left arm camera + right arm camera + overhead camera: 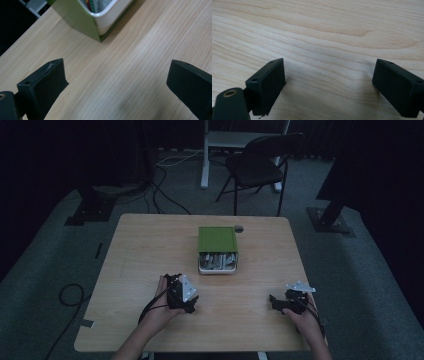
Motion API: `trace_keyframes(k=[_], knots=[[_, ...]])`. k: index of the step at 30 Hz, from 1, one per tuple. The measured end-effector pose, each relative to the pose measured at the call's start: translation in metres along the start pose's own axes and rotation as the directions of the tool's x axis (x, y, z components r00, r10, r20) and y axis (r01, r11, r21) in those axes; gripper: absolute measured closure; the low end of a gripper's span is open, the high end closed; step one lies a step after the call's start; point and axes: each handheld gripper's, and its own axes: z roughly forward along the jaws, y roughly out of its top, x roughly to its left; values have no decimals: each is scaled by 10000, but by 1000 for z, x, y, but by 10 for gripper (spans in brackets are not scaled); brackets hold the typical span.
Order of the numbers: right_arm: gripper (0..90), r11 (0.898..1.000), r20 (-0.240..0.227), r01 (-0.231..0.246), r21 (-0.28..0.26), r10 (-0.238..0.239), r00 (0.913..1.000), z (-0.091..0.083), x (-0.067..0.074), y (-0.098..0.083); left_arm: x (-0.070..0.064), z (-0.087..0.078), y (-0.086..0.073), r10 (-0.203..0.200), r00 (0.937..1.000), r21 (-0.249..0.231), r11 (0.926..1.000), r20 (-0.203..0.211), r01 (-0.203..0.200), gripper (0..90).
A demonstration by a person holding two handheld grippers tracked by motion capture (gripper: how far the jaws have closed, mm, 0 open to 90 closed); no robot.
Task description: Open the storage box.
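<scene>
A: Nearest the lens in the high view, two forearms enter from the bottom edge. The left tool (191, 299) rests low over the wooden surface (150, 250), its jaws spread wide with nothing between them; the left gripper view confirms bare wood between the jaws. The right tool (276, 302) sits near the right-hand edge, its jaws likewise parted and empty.

B: And the object of the work?

A: A white tin (218, 268) with a green lid (217, 239), lying at the centre of the surface, just beyond the left tool and well apart from the right one. The lid covers the far part of the tin and leaves the near end uncovered.

B: Contents?

A: The uncovered end shows a packed row of slim items, probably pens or pencils; the dim light prevents closer identification. In the left gripper view a corner of the tin (110, 15) appears, with coloured ends just inside the rim.

B: Stage of the work?

A: Judged early. Neither tool touches the tin, nothing lies outside it, and the lid sits partly slid back. Approach, grasp and any handling of lid or contents all appear to remain.
</scene>
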Motion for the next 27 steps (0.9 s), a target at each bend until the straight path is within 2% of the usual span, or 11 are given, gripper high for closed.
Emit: trace_keyframes(k=[2, 7, 10, 11, 12, 18, 20, 23, 25, 26, 27], knots=[[107, 10000, -2, 3, -7, -3, 10000, 0, 0, 0, -2, 2, 2, 210, 9998, 17, 9998, 23, -210, 30], [107, 10000, -1, -4, -6, 4, 10000, 0, 0, 0, -2, 7, 7, 215, 9997, -118, 9997, 102, -213, 30], [107, 10000, -1, -4, -6, 4, 10000, 0, 0, 0, -6, 11, 11, 739, 9973, -48, 9973, -26, -739, 30], [107, 10000, -1, -4, -6, 4, 10000, 0, 0, 0, -6, 11, 11, 739, 9973, -48, 9973, -26, -739, 30], [107, 10000, -1, -3, -8, 3, 10000, 0, 0, 0, -8, 14, 16, 1026, 9947, -88, 9947, -120, -1027, 30], [107, 10000, -4, -1, -12, 1, 10000, 0, 0, 0, -12, 22, 26, 1632, 9863, -214, 9863, -220, -1637, 61], [107, 10000, -3, -5, -11, 5, 10000, 0, 0, 0, -13, 24, 30, 2015, 9788, -166, 9792, -364, -2022, 68], [107, 10000, -5, -10, -9, 10, 10000, 0, 0, 0, -14, 26, 35, 2636, 9613, -311, 9633, -805, -2668, 148], [107, 10000, -4, -9, -12, 9, 10000, 0, 0, 0, -14, 28, 37, 3049, 9469, -549, 9487, -1025, -3114, 170], [107, 10000, -4, -4, -12, 4, 10000, 0, 0, 0, -14, 28, 38, 3089, 9443, -633, 9463, -1135, -3171, 233], [107, 10000, -3, -8, -10, 8, 10000, 0, 0, 0, -14, 29, 39, 3025, 9460, -658, 9481, -1164, -3112, 248]])
